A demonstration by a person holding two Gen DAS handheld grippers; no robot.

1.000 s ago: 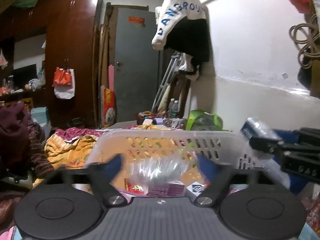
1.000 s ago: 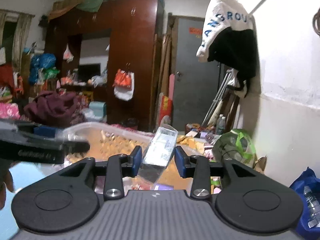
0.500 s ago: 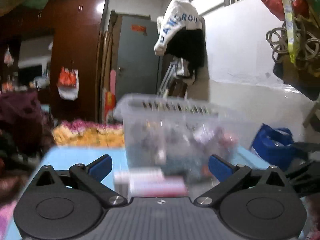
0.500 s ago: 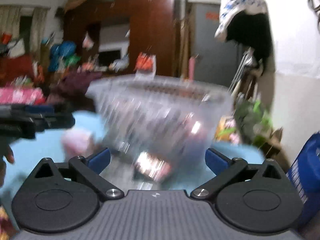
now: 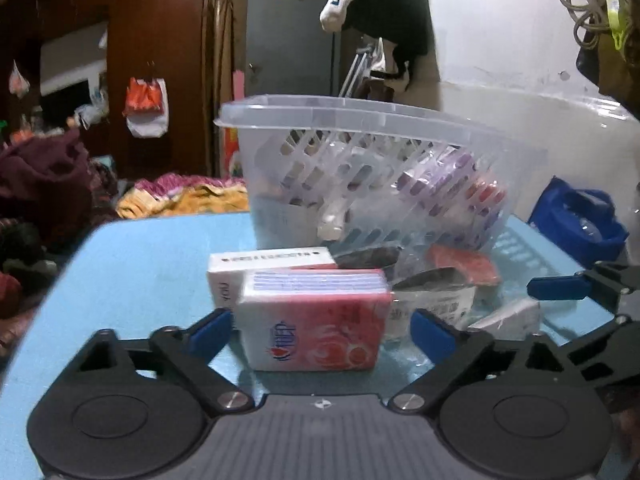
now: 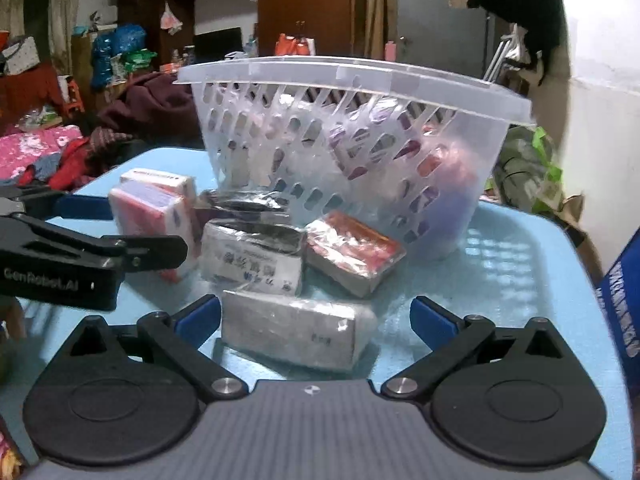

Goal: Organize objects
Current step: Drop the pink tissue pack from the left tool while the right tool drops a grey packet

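On the light blue tabletop (image 6: 520, 280) stands a clear perforated plastic basket (image 6: 344, 140) that seems to hold packets, blurred. Before it, the left tongs (image 5: 320, 330) stand apart around a pink tissue pack (image 5: 316, 320); the right tongs (image 6: 316, 316) stand apart around a silver wrapped box (image 6: 292, 330).

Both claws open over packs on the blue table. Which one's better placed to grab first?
Left, marginally. The left claw already straddles the pink tissue pack squarely. The right claw brackets the clear-wrapped pack, which lies skewed and off-centre.
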